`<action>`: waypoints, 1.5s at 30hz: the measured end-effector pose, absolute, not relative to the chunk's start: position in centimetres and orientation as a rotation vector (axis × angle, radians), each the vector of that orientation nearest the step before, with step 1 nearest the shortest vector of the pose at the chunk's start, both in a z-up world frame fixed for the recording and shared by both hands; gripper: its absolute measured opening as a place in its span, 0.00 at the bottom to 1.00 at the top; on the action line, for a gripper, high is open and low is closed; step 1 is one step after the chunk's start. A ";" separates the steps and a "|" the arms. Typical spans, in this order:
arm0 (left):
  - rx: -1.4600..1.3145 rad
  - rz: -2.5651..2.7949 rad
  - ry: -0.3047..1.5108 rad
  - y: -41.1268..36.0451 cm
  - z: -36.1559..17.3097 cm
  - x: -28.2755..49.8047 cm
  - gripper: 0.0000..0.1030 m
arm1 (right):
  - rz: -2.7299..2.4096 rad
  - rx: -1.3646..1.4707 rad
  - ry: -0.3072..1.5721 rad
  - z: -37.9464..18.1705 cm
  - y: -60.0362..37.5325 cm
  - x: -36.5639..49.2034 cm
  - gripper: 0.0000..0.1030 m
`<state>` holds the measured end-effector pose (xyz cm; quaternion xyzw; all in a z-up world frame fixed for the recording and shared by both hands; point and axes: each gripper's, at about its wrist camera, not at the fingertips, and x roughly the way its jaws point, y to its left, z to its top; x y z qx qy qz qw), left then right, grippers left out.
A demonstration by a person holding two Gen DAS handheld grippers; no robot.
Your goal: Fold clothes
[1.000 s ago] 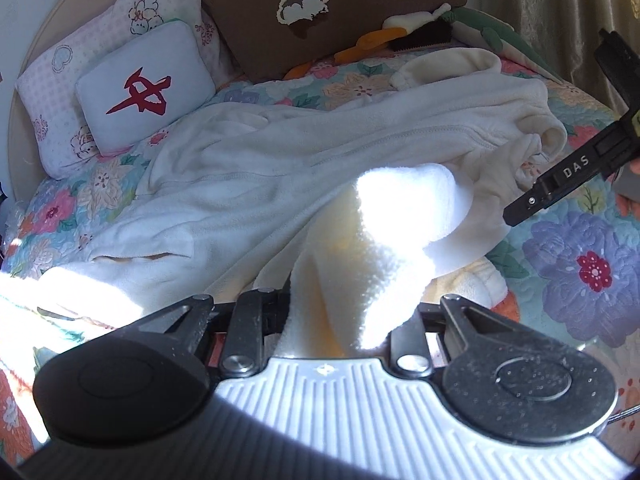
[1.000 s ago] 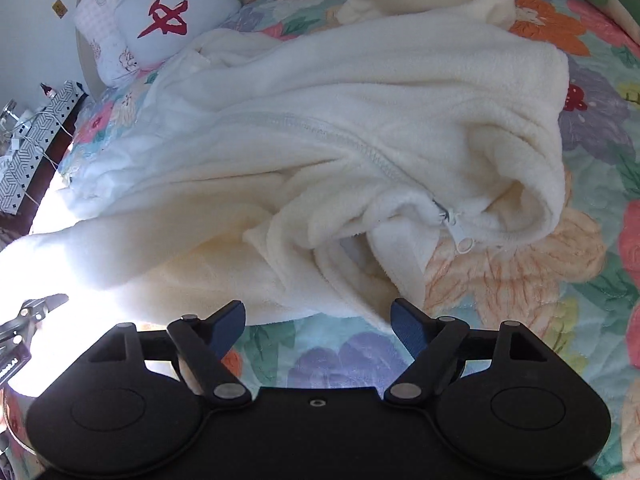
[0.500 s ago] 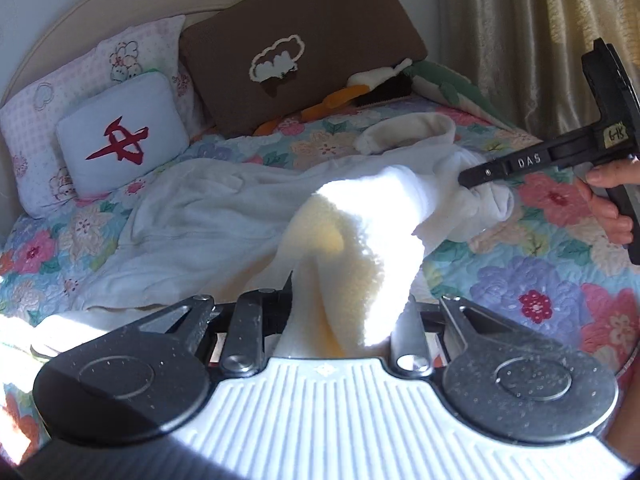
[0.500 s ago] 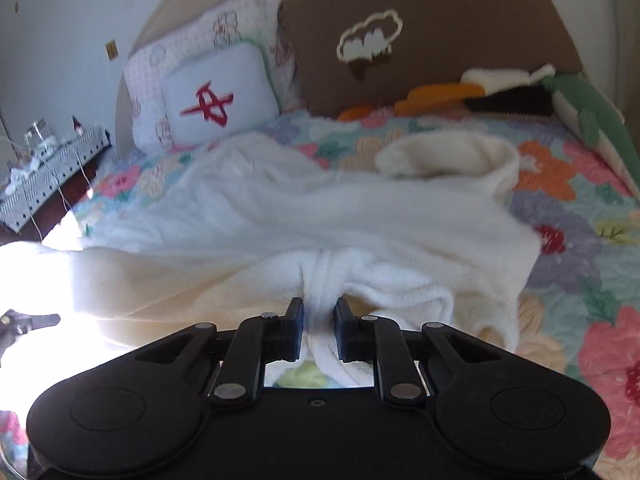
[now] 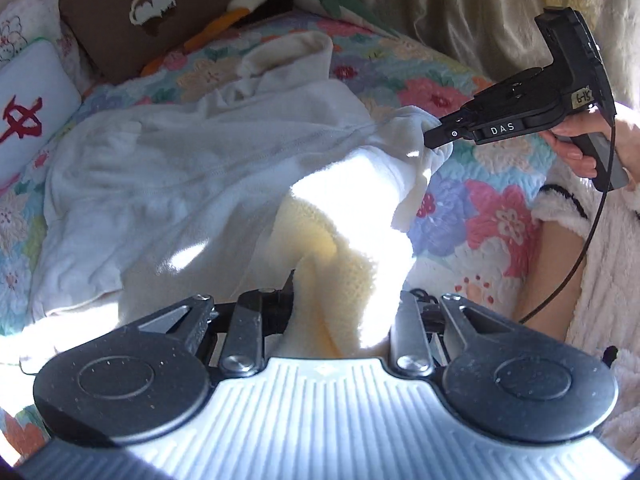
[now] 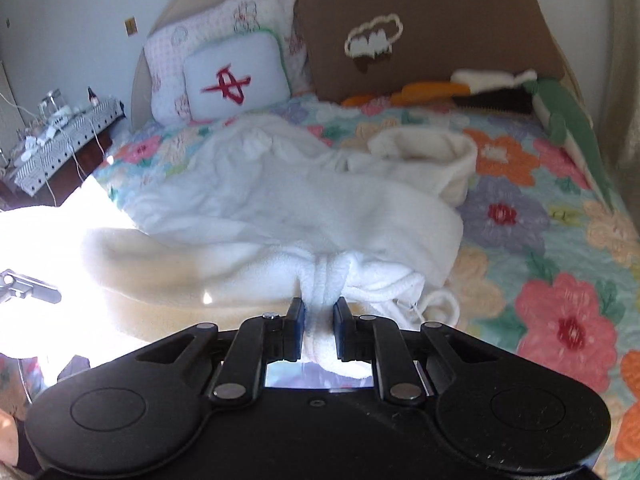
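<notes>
A white fleece hooded jacket lies crumpled across a floral bedspread. My left gripper is shut on a sunlit fold of the jacket, and the cloth drapes over its fingertips and hides them. The black right gripper, held by a hand, pinches the jacket's far edge. In the right wrist view the right gripper is shut on a bunched fold of the jacket, which is raised off the bed. The hood lies beyond, toward the pillows. The left gripper shows at the far left in glare.
At the head of the bed lie a brown cushion, a white pillow with a red mark, a pink patterned pillow and plush toys. A cluttered side table stands left. Curtains hang right. A person's leg is near.
The right gripper went from open above the jacket to shut on a fold, and has lifted it. The left gripper rose and tilted with its fold, which pulls the jacket up between both.
</notes>
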<state>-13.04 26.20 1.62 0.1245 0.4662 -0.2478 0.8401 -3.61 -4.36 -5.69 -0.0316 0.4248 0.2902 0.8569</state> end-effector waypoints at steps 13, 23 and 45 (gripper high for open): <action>0.305 -0.541 1.081 26.8 -0.2 -12.4 0.30 | 0.692 -0.349 1.098 -11.7 0.3 -5.8 0.18; 0.240 -0.512 1.059 30.0 5.1 -10.9 0.33 | 0.689 -0.191 1.084 -6.7 -2.2 -4.5 0.27; 0.291 -0.304 1.048 23.3 3.4 1.9 0.70 | 0.591 0.096 0.959 -0.5 -5.4 11.5 0.66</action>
